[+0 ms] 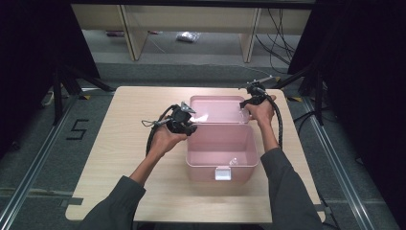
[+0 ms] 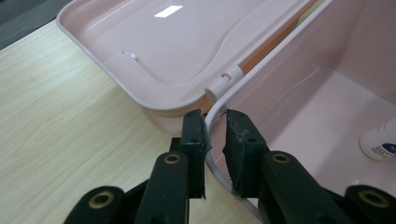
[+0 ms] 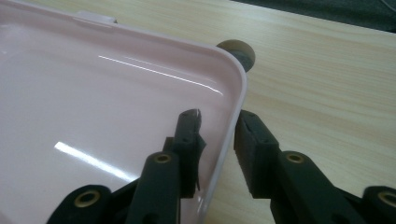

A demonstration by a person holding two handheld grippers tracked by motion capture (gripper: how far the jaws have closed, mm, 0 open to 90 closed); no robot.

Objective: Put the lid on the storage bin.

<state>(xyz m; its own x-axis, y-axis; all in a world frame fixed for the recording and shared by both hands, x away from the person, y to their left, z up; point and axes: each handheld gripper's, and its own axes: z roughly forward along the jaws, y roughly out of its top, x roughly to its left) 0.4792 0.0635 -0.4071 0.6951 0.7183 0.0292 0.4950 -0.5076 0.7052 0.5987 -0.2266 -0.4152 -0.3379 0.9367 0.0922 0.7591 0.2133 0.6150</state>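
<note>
An open pink box (image 1: 201, 170) stands on the wooden table, with its lid (image 1: 218, 109) laid back flat behind it. In the left gripper view the lid (image 2: 187, 42) joins the box wall (image 2: 322, 56) at a white hinge (image 2: 224, 81). My left gripper (image 2: 215, 121) is shut on the box's white rim at the rear left corner; the high view shows it (image 1: 190, 125) there. My right gripper (image 3: 219, 123) straddles the right edge of the lid (image 3: 93, 93), with a gap on the inner side. It (image 1: 250, 104) sits at the lid's right side.
A small white bottle (image 1: 233, 162) lies inside the box near the front right, and its end (image 2: 380, 140) appears in the left gripper view. A white latch (image 1: 223, 173) sits on the front wall. A small round tan thing (image 3: 238, 50) lies beyond the lid's corner. Bare table (image 1: 119, 158) stretches left.
</note>
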